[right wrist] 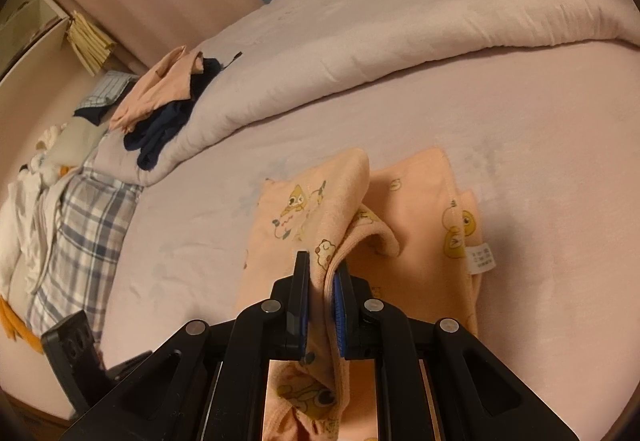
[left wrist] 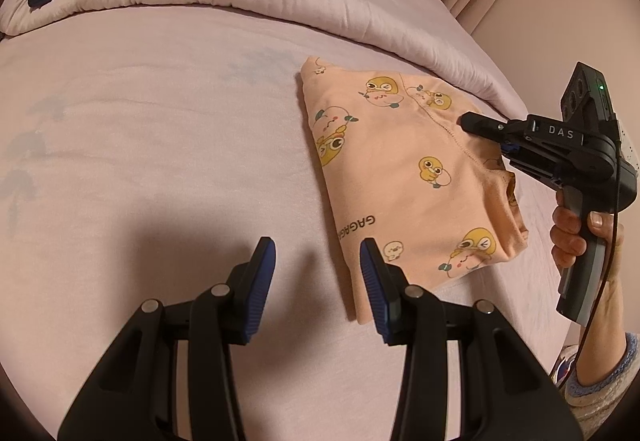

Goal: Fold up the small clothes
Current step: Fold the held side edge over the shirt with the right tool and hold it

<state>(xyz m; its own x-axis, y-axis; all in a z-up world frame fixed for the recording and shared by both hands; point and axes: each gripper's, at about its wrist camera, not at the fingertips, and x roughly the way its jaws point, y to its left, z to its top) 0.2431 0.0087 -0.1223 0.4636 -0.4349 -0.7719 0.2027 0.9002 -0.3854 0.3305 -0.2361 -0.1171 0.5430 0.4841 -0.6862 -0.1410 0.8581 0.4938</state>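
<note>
Folding the peach printed garment [left wrist: 404, 177] is the step you have in hand, and by the look of it you are midway through a fold: the piece lies on the pink bed sheet [left wrist: 160, 145], already doubled into a compact shape, while your right gripper [right wrist: 322, 297] pinches one edge of it and holds that edge raised off the rest. From the right wrist view the jaws are nearly closed with a fold of the peach cloth clamped between the blue pads [right wrist: 341, 317], and a loop of the fabric curls up just beyond the tips. Your left gripper [left wrist: 318, 289] is about half open and holds nothing; its right finger hovers just over the near corner of the garment, though whether it touches the cloth I cannot tell. Your next move likely calls for carrying the pinched edge across and laying it flat over the body of the garment, keeping the layers aligned so the care label [right wrist: 481, 259] side does not bunch. You may want the left gripper to pin the near corner so the stack does not drag across the sheet.
</note>
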